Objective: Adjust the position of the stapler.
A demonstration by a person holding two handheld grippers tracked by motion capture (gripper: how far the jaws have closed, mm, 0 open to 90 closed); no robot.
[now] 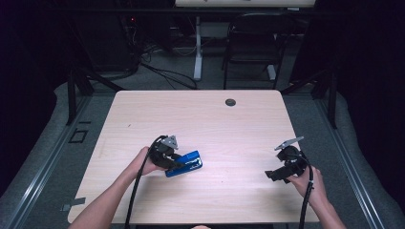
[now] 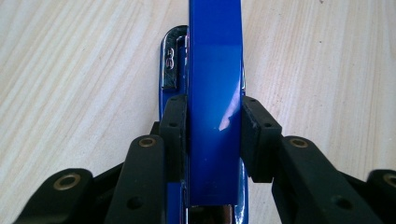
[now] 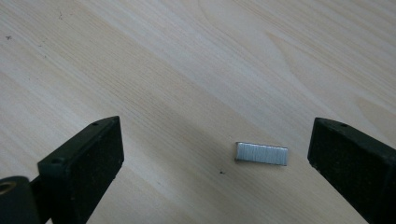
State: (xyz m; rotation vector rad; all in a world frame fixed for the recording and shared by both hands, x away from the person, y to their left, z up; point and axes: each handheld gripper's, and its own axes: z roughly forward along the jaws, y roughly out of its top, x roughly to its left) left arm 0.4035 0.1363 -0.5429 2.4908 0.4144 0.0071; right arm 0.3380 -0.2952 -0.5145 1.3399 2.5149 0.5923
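Note:
A blue stapler (image 1: pixel 184 164) lies on the wooden table (image 1: pixel 200 119), left of centre. My left gripper (image 1: pixel 175 164) is shut on it; in the left gripper view both pads (image 2: pixel 175 126) press the sides of the stapler's blue top arm (image 2: pixel 215 93), with its chrome nose (image 2: pixel 171 60) showing beyond. My right gripper (image 1: pixel 274 175) hangs low over the table near the right front, jaws wide open. In the right gripper view a short strip of silver staples (image 3: pixel 261 153) lies flat on the wood between the open jaws, nearer the right pad (image 3: pixel 345 158), touching neither.
A round dark grommet (image 1: pixel 230 102) sits near the table's far edge. Beyond the table stand a black chair (image 1: pixel 253 43) and a white desk leg (image 1: pixel 197 47), with cables on the floor.

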